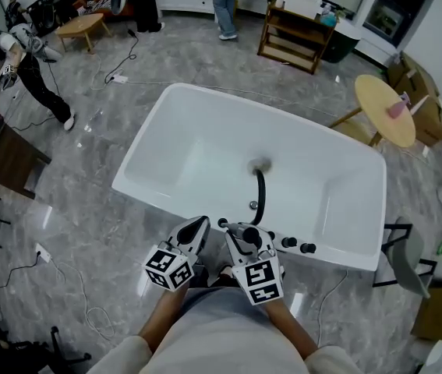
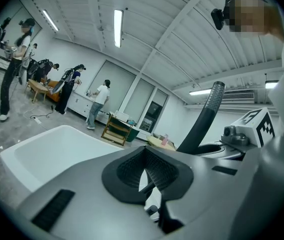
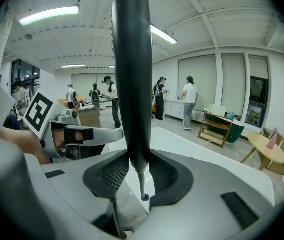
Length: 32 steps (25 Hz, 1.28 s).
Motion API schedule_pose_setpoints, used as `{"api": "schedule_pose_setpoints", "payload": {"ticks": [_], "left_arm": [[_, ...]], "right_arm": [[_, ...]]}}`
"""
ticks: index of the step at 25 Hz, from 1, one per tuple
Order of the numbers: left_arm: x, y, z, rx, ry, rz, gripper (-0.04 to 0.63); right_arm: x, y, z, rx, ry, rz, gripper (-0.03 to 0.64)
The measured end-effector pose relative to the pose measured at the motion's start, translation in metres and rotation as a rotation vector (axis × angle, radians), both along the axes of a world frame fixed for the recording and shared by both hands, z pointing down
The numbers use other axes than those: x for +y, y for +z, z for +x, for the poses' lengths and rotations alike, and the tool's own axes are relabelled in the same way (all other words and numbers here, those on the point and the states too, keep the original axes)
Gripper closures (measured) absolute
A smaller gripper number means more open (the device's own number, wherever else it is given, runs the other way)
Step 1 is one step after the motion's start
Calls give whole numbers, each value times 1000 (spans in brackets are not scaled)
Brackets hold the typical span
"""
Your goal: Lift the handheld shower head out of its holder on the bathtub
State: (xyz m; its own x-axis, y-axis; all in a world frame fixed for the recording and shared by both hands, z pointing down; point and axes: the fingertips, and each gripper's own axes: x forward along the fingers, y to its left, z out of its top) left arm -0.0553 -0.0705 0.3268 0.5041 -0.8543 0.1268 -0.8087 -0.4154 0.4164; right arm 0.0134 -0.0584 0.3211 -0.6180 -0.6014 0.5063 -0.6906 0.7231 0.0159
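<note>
The white bathtub lies in front of me, with a black hose curving from its floor up to the near rim. The black handheld shower head is at that rim. My right gripper is shut on its handle, which stands upright between the pads and tapers to a thin stem below. Whether it still sits in its holder is hidden. My left gripper hovers just to the left, jaws shut on nothing. From there the handle shows at the right.
Two black tap knobs sit on the rim right of my right gripper. A round wooden table and a grey chair stand right of the tub, a wooden shelf behind it. People stand at the back, and cables lie on the floor.
</note>
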Motion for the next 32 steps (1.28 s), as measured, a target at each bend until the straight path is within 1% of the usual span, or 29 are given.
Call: {"api": "schedule_pose_setpoints", "payload": {"ticks": [13, 18, 21, 26, 32], "left_arm": [[1, -22, 7, 40, -5, 47, 589], [6, -32, 2, 20, -9, 65, 589], [6, -42, -4, 5, -7, 91, 589], [1, -62, -13, 6, -4, 132, 589], [-1, -73, -14, 8, -10, 121, 589]], "right_arm": [[4, -38, -1, -50, -22, 49, 479], [10, -39, -2, -51, -20, 49, 479], [9, -42, -4, -48, -18, 64, 479], [3, -54, -18, -76, -62, 56, 479], [0, -56, -18, -49, -127, 43, 480]]}}
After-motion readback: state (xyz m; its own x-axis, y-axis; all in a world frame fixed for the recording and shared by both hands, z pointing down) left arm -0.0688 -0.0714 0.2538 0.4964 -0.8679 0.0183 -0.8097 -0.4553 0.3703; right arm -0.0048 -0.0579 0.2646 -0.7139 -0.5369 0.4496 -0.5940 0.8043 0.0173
